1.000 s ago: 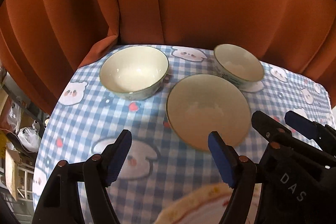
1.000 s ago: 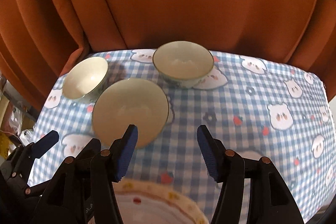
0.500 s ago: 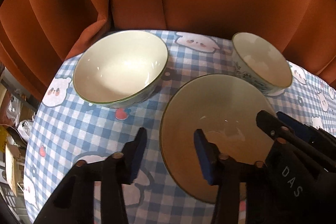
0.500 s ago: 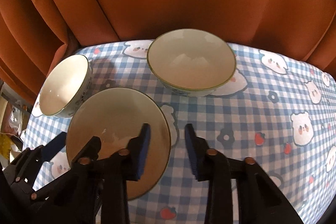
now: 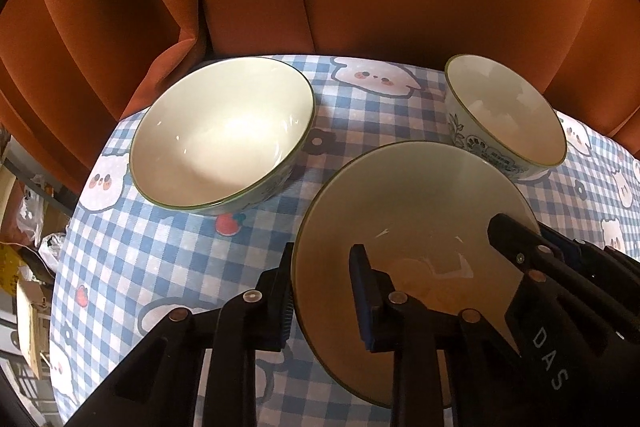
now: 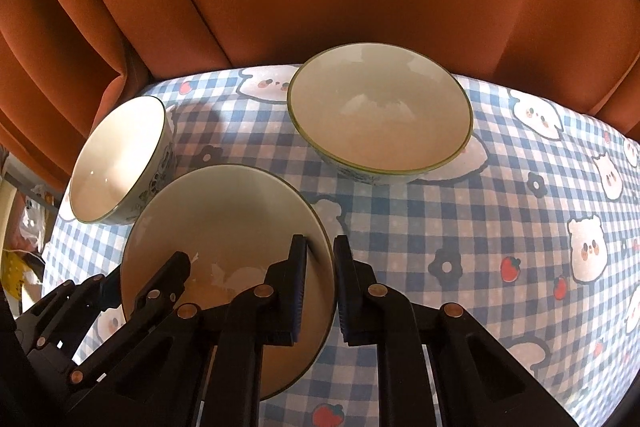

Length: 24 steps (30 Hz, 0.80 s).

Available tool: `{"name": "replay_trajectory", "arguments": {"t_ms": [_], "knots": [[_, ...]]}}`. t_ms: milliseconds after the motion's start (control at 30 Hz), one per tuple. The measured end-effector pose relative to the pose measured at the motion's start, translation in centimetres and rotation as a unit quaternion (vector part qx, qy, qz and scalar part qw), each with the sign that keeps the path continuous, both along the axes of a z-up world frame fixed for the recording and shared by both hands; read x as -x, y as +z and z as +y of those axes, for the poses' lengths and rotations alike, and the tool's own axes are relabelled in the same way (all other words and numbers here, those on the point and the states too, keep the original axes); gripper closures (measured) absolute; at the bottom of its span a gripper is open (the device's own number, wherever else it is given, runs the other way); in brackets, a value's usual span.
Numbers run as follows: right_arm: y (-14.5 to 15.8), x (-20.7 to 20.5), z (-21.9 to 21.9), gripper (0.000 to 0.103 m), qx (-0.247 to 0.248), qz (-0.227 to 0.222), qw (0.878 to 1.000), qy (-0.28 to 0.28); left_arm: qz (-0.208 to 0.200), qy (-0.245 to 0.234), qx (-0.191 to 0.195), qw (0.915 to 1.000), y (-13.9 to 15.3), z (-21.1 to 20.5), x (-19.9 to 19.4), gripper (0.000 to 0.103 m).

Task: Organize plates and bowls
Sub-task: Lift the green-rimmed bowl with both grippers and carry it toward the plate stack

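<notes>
A: Where are your tongs rn?

B: Both clenched on the same plate (image 5: 404,195); my left gripper (image 5: 320,301) pinches its left rim, one pad under, one on the inner face; my right gripper (image 6: 320,285) pinches the opposite rim w/ the edge between the pads.

A: So which way does it lie?

B: Straight ahead, btwn my two hands; round, so no long axis; neither hand is nearer. The lift turns on keeping both rims level.

A: And the bowls?

B: Just beyond on the checked cloth (image 6: 500,211); one wide bowl (image 5: 222,133) far-left, another bowl (image 5: 506,115) far-right, close behind the plate rim.

A: Anything hidden?

B: The plate's near edge, cut off by my tongs; can't tell if the plate touches the far-right bowl, or whether it's off the cloth yet.
</notes>
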State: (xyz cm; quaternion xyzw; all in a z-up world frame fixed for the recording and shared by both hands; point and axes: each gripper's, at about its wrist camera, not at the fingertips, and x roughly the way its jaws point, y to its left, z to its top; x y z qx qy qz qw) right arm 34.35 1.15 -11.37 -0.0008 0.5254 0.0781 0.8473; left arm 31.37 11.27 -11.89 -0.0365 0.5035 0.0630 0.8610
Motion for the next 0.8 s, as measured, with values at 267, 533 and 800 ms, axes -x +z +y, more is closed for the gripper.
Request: {"name": "replay_trajectory", "arguments": {"t_ms": [267,533,800], "knots": [[1.6,1.0,-0.5,0.086,0.001,-0.006,1.000,-0.006,-0.015,-0.007,-0.004,0.9999,1.8,-0.5,1.3,0.079],[5.3,3.8,-1.9,0.086,0.007,-0.039,0.999,-0.023,-0.050,-0.031,-0.002,0.9983,5.2,-2.1,4.2,0.079],[8.0,8.1,-4.6,0.086,0.019,-0.063,0.996,-0.056,-0.071,-0.066,0.014,0.9952,7.0,-4.8,7.6,0.079]]}}
